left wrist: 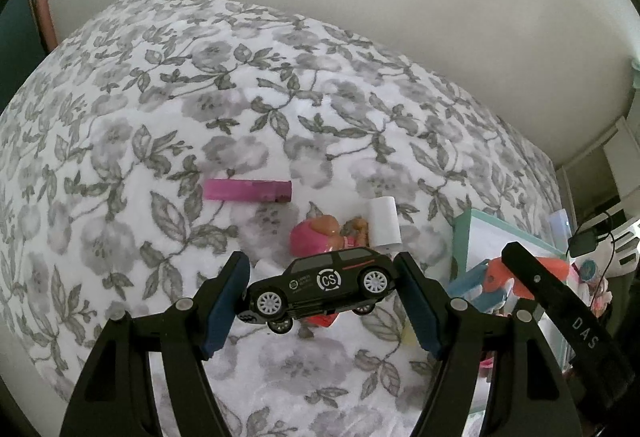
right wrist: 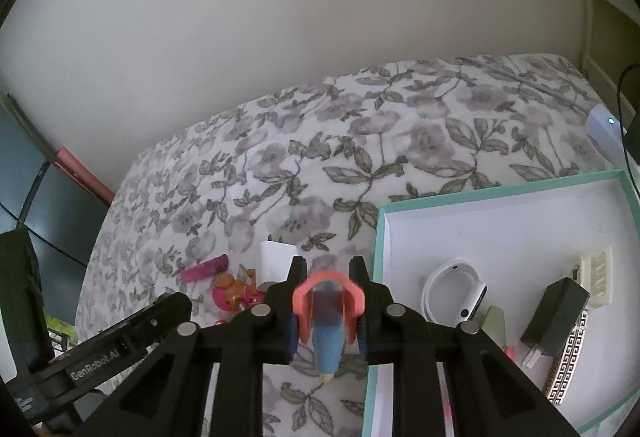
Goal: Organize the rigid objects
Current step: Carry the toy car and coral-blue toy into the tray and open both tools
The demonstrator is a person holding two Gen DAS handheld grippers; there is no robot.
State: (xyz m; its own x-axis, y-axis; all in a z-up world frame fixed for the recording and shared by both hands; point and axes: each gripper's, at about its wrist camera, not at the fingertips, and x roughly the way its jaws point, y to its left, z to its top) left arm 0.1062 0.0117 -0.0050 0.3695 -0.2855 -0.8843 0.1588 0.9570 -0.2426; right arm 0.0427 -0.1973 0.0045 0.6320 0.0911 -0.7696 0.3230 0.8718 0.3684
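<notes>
1. Bedspread [left wrist: 132, 109] with a grey flower-and-leaf print covers the whole surface under both grippers; a plain pale wall rises behind it.
2. Farthest left on the cloth lies a pink tube [left wrist: 247, 190], flat on its side and well apart from the other things.
3. Right of it, a small doll in pink [left wrist: 320, 237] lies on the cloth, with a white charger block [left wrist: 384, 223] just beside it, at its far right side.
4. The left gripper [left wrist: 320, 299] holds a black toy car [left wrist: 320, 287] clear of the cloth: its jaws stand wide, the blue pads pressing on the car's front and rear ends, the car tilted with its rear end higher.
5. The right gripper [right wrist: 326, 311] is closed tight on a toy with a coral horseshoe-shaped piece and a blue body [right wrist: 328, 321], raised above the cloth just left of the box.
6. At the right sits an open box with teal walls [right wrist: 500, 193] and a white floor. In it lie a white smartwatch [right wrist: 454, 287], a black plug adapter [right wrist: 554, 321], a cream comb-like piece [right wrist: 598, 279] and a strip with a black-and-white key pattern [right wrist: 568, 369].
</notes>
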